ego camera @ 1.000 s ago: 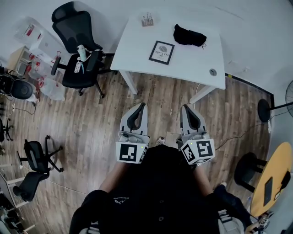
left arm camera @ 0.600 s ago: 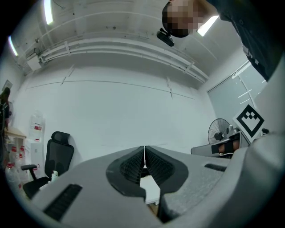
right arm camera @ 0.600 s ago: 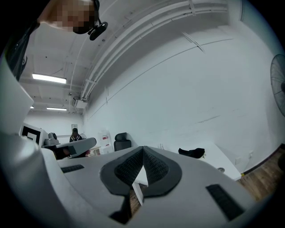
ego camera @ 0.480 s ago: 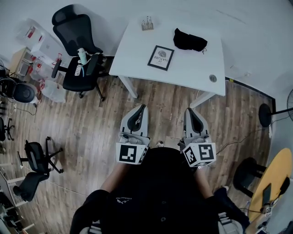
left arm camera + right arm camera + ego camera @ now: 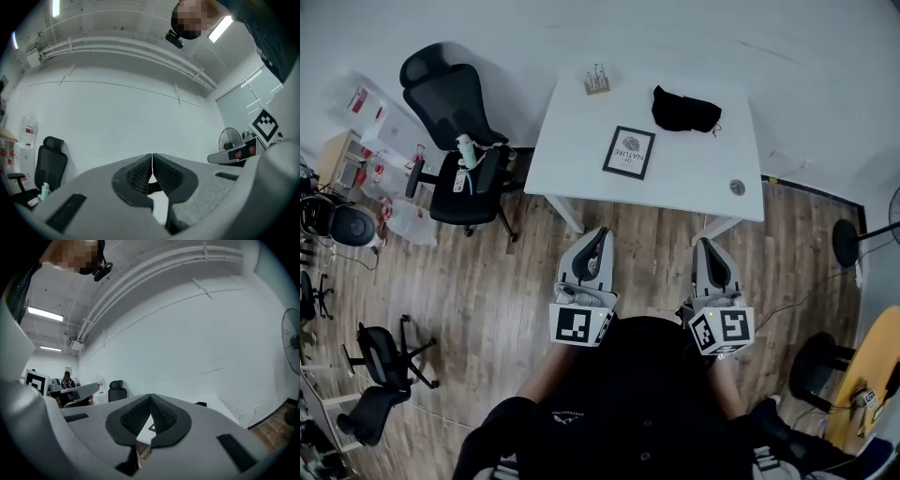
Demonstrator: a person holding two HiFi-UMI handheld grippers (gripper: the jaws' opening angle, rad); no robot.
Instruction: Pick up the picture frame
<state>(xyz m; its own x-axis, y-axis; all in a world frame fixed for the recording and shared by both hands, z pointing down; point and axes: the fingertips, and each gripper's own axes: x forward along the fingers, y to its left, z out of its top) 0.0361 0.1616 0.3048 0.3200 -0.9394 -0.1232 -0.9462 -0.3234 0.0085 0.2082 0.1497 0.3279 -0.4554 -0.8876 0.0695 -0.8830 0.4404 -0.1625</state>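
Note:
The picture frame [image 5: 629,152], black-edged with a pale print, lies flat near the middle of the white table [image 5: 572,131] in the head view. My left gripper [image 5: 600,232] and right gripper [image 5: 710,244] are both shut and empty, held side by side over the wood floor, short of the table's near edge. In the left gripper view the left gripper [image 5: 152,157] has its jaws pressed together against the white wall. In the right gripper view the right gripper [image 5: 150,397] is shut too, and a sliver of the picture frame [image 5: 152,427] shows below the jaw tips.
A black cloth [image 5: 684,109] and a small rack [image 5: 597,82] sit at the table's far side, a round grommet [image 5: 737,187] at its right corner. A black office chair [image 5: 455,122] stands left of the table. A fan base [image 5: 845,244] and yellow round table [image 5: 862,375] are on the right.
Both grippers and the person have advanced toward the table, which now sits lower and nearer in the head view. Both jaws stayed shut.

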